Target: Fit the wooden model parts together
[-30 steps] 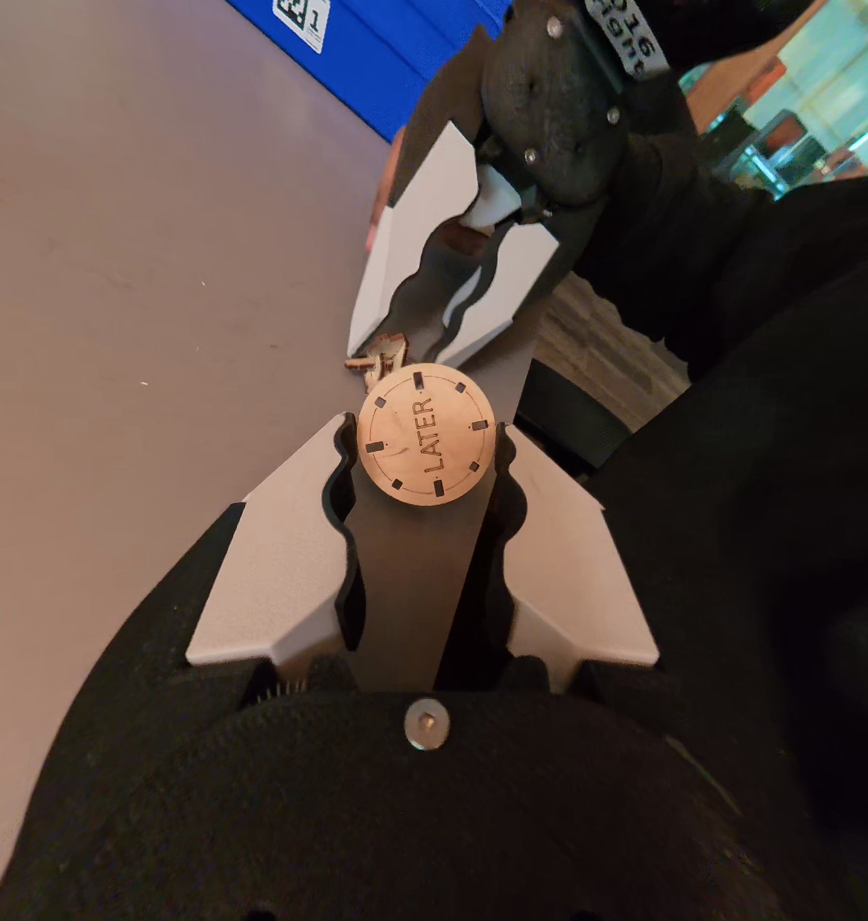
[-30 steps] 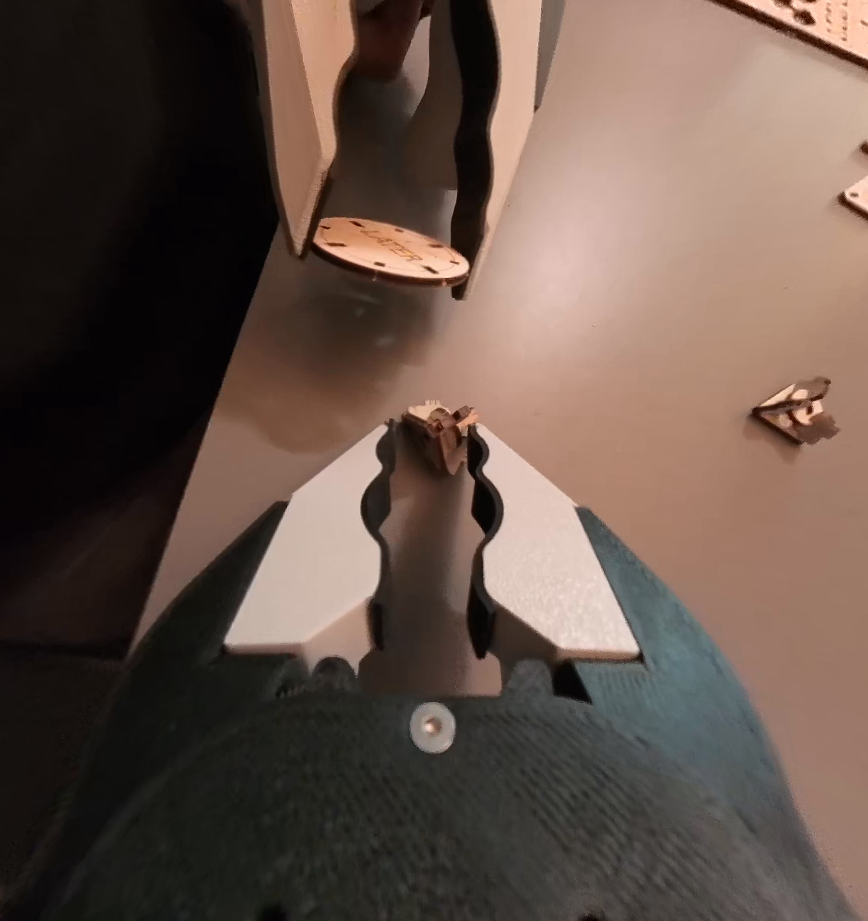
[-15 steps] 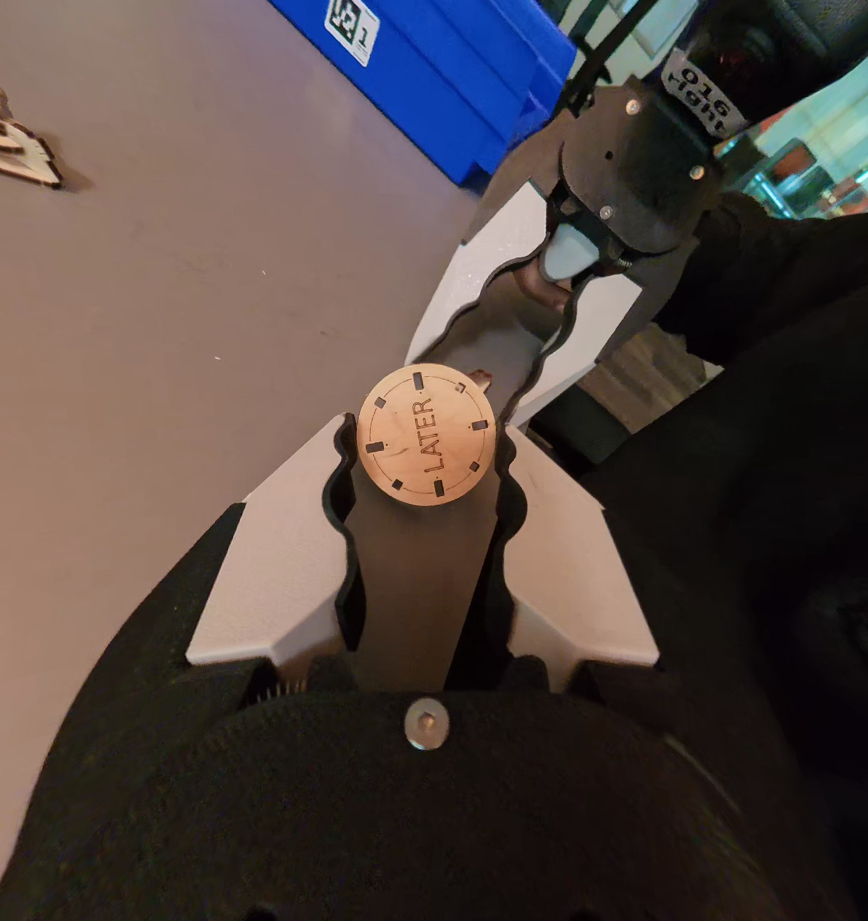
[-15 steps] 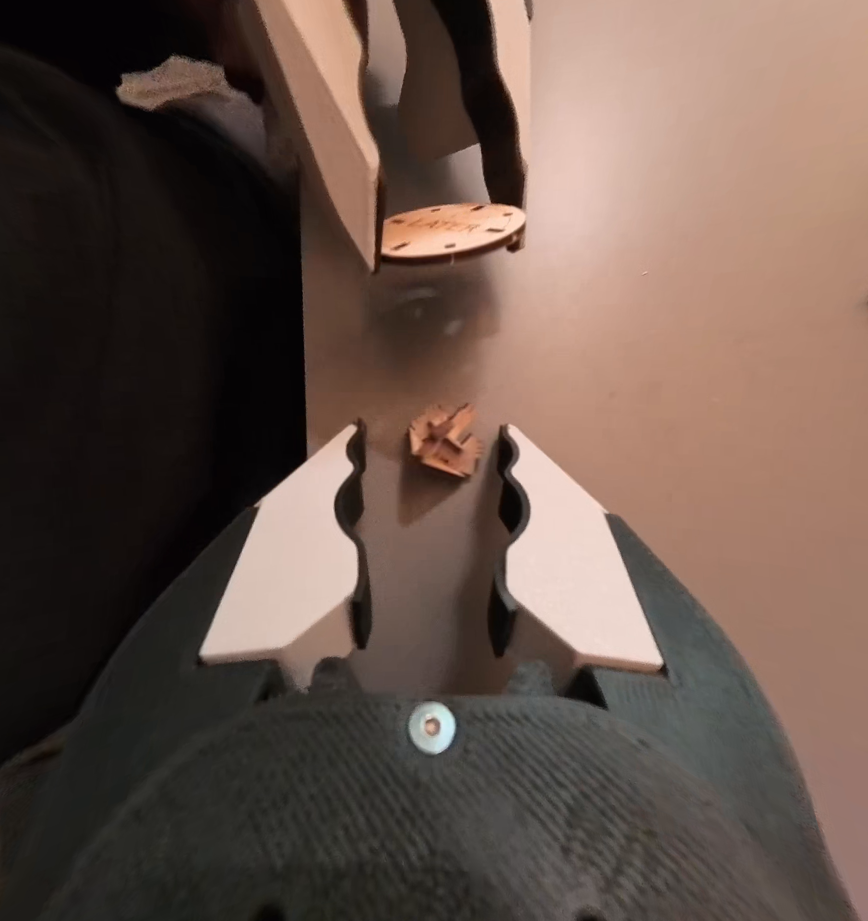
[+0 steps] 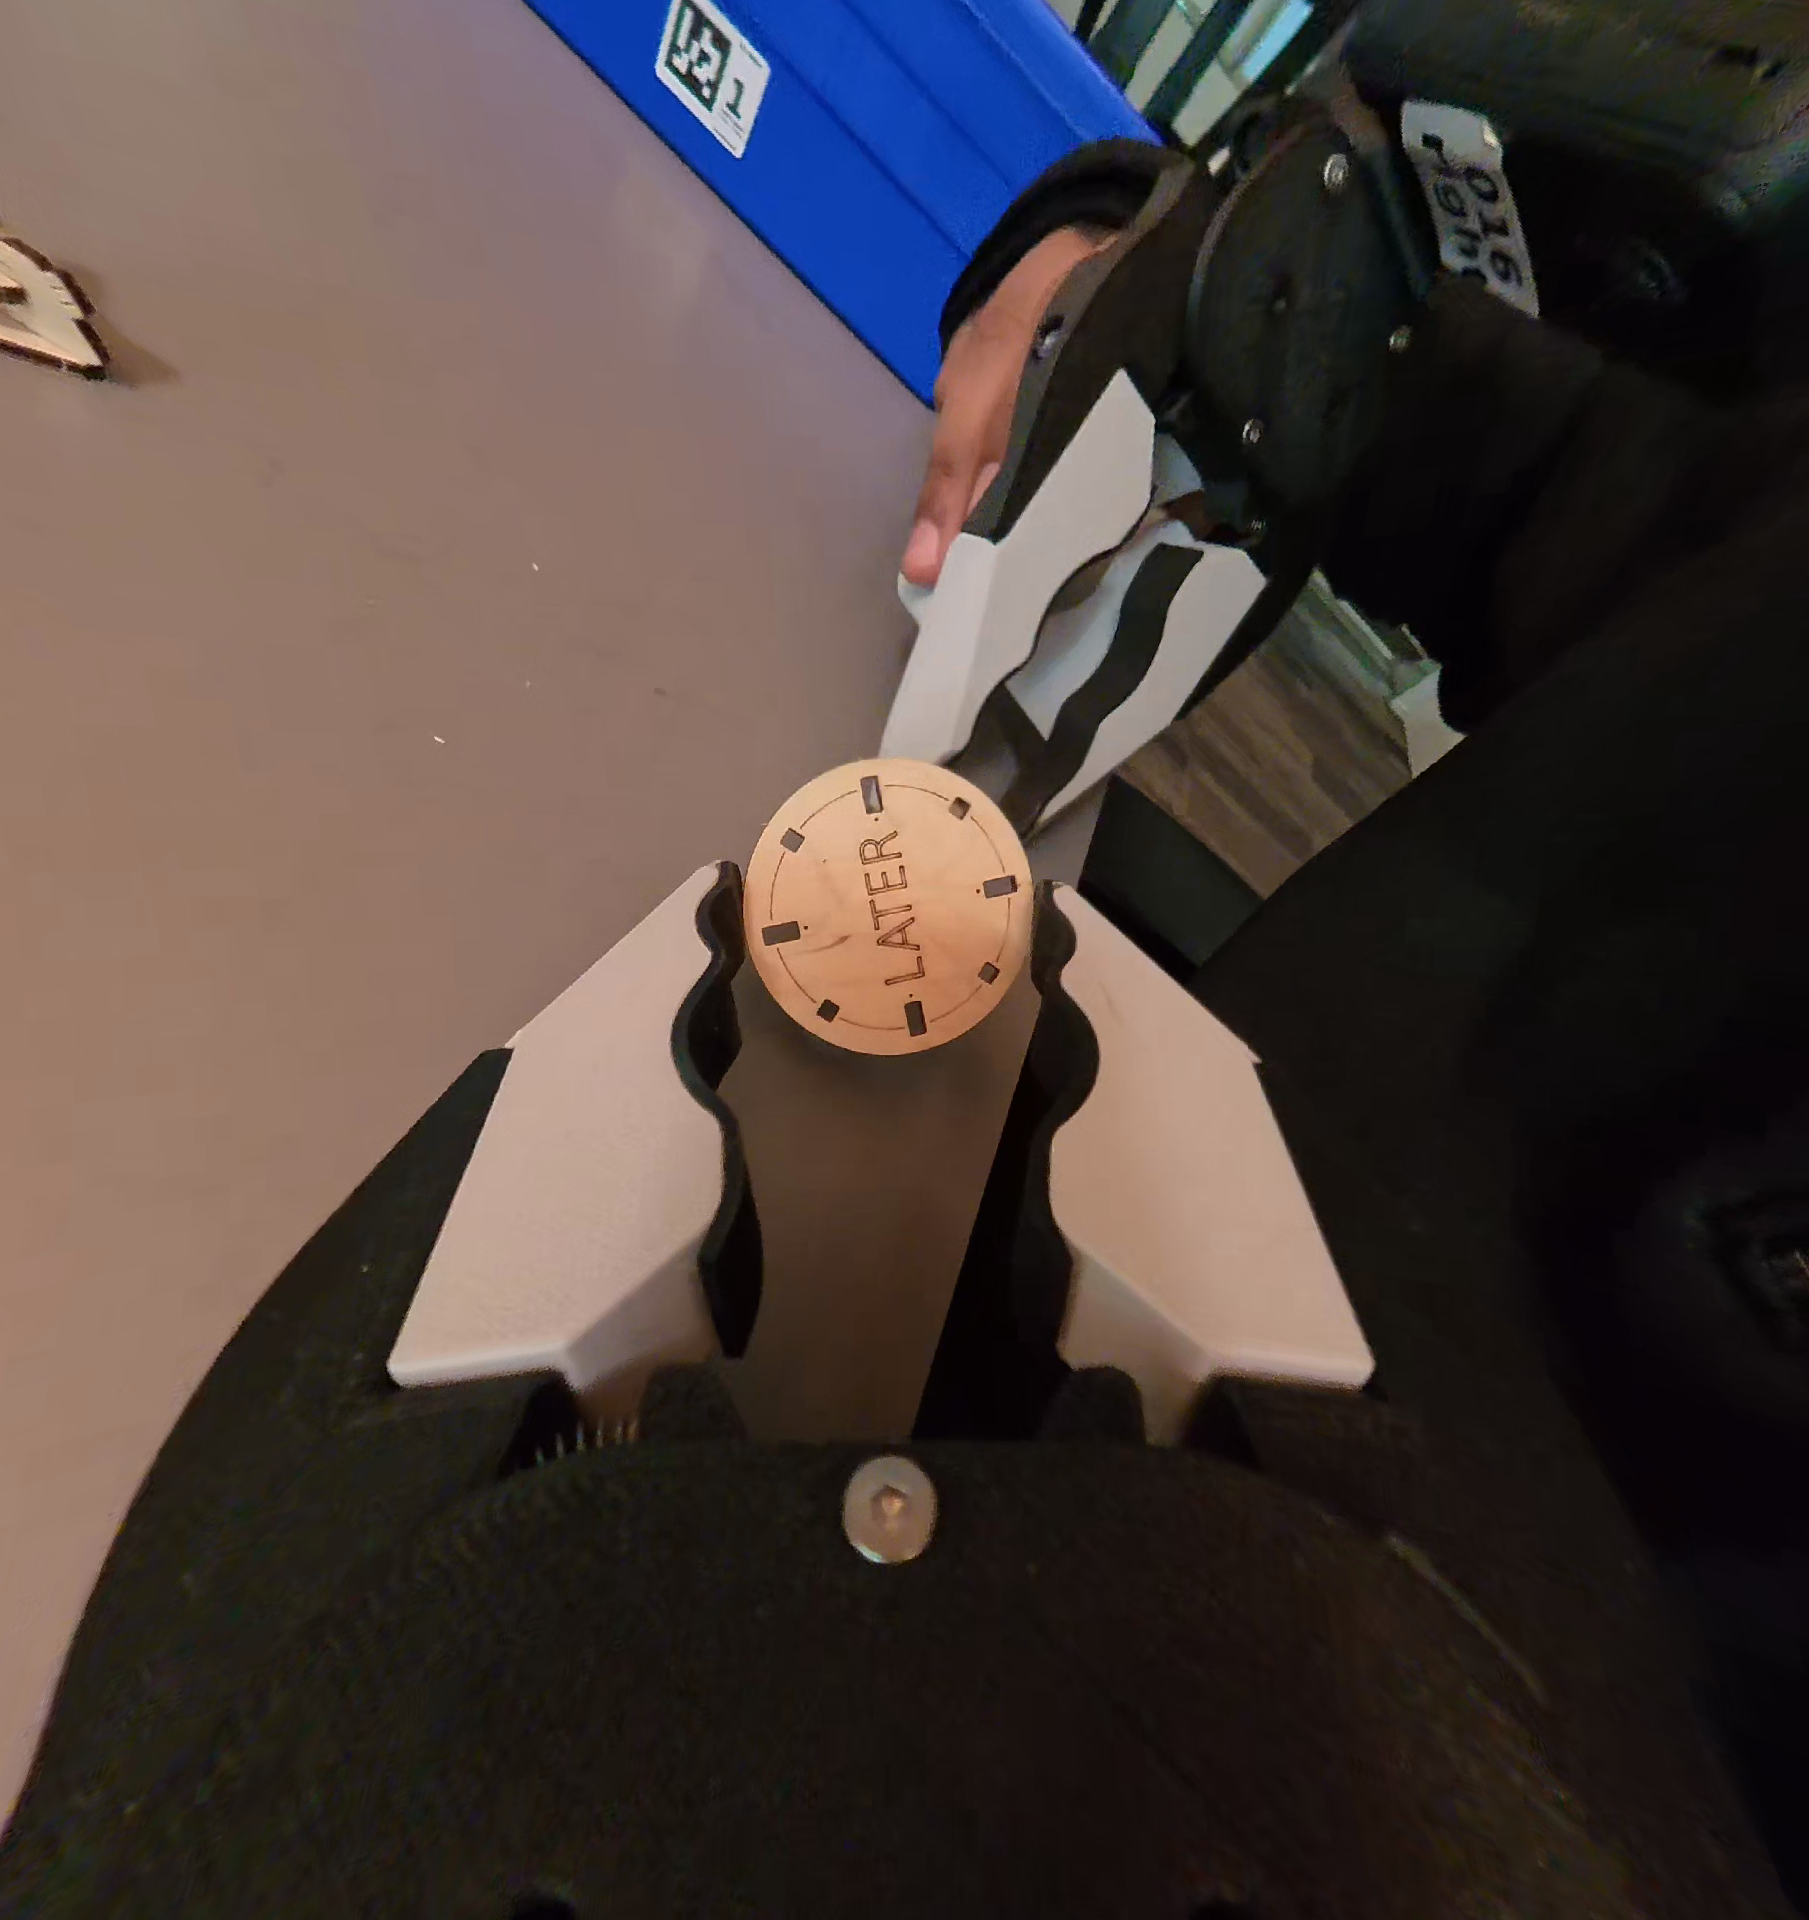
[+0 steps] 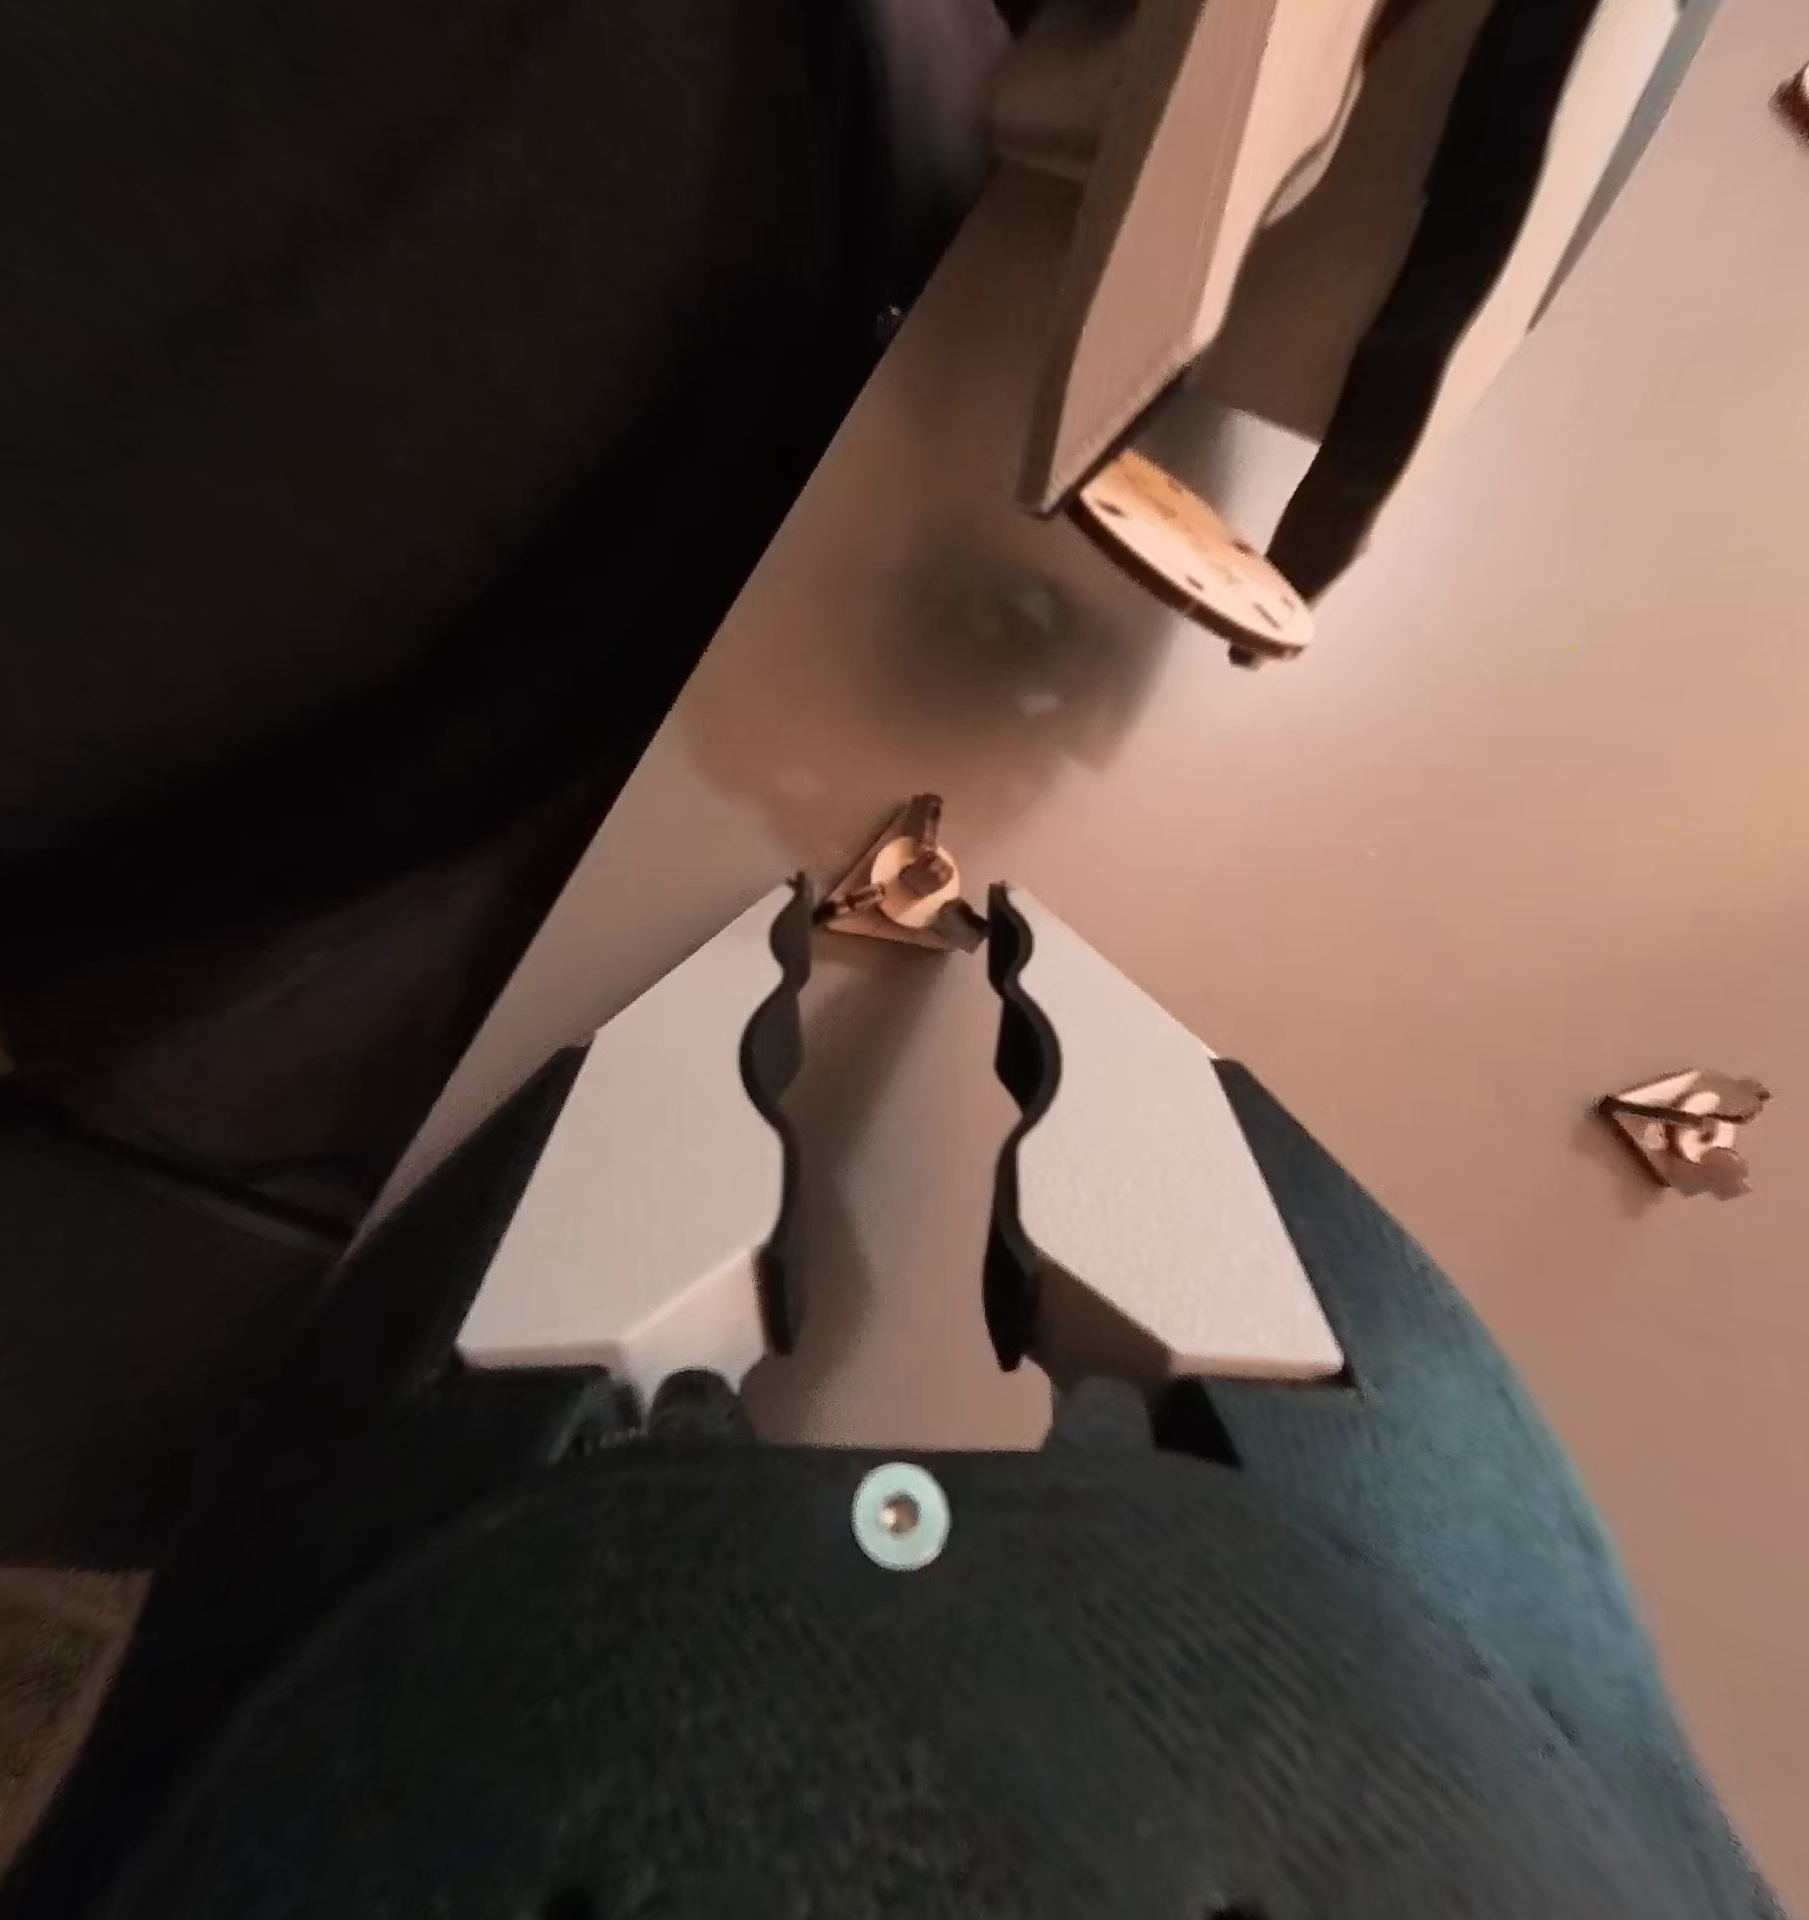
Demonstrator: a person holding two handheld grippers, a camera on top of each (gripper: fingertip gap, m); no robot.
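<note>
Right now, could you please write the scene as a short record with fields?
left gripper: shut on round wooden disc, both pads at its rim
right gripper: pads touching small triangular wooden assembly at both ends
surface: grey table
also there: second triangular wooden assembly; blue bin

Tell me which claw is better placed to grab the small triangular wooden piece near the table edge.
Right. The right claw already has that triangular piece between its fingertips, pads seemingly touching its corners. The left claw is occupied, clamped on the round wooden disc.
</note>
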